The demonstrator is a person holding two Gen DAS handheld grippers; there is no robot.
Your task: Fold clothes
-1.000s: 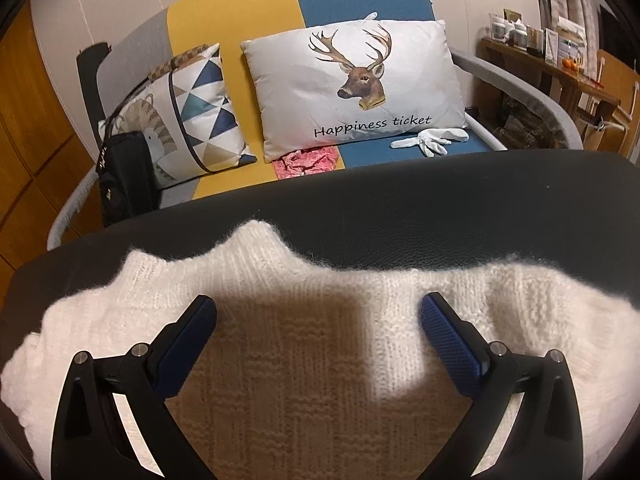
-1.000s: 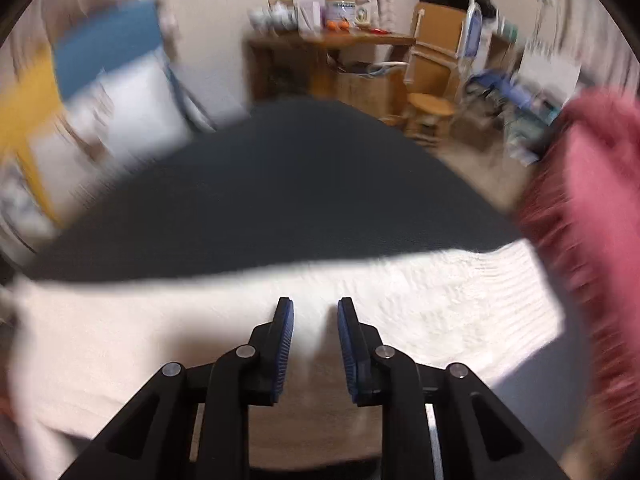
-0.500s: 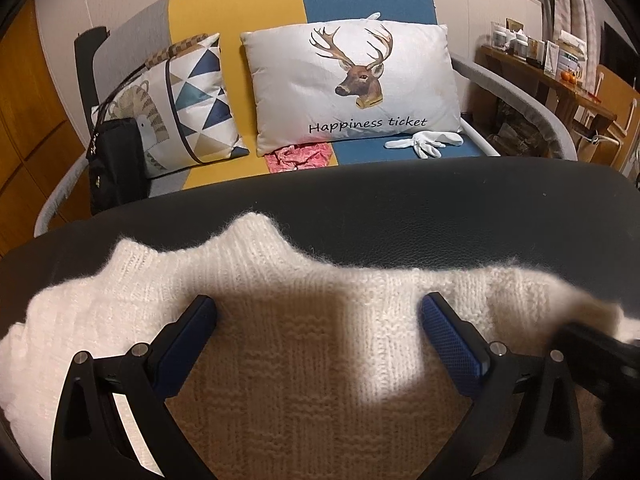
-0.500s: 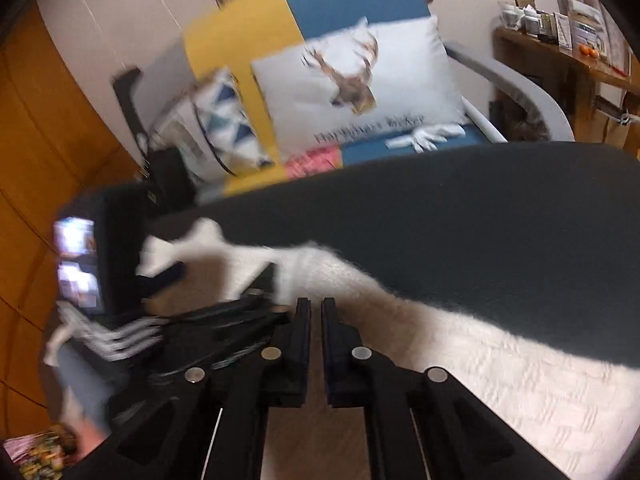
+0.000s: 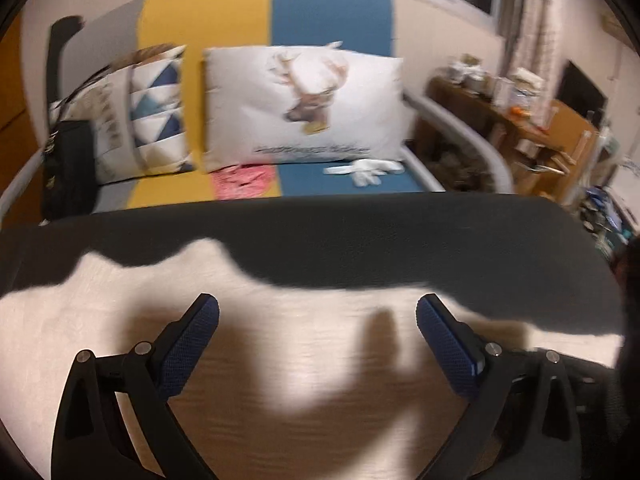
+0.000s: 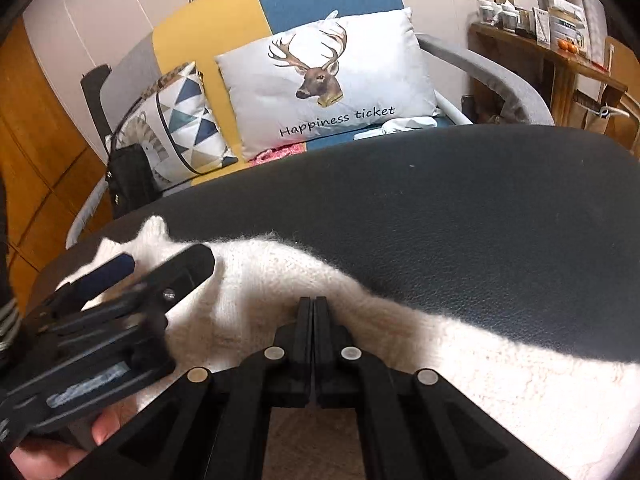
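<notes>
White sweater (image 6: pixel 500 380) lies spread on black counter (image 6: pixel 460 208). Right gripper (image 6: pixel 313 304) closed tight, tips down in the sweater; any knit pinched can't be told. Left gripper (image 5: pixel 318 316) wide open over sweater, holding nothing. Deer pillow (image 6: pixel 324 80) on sofa behind.

Left view blurred; sweater (image 6: pixel 500 380) cut by frame edges
</notes>
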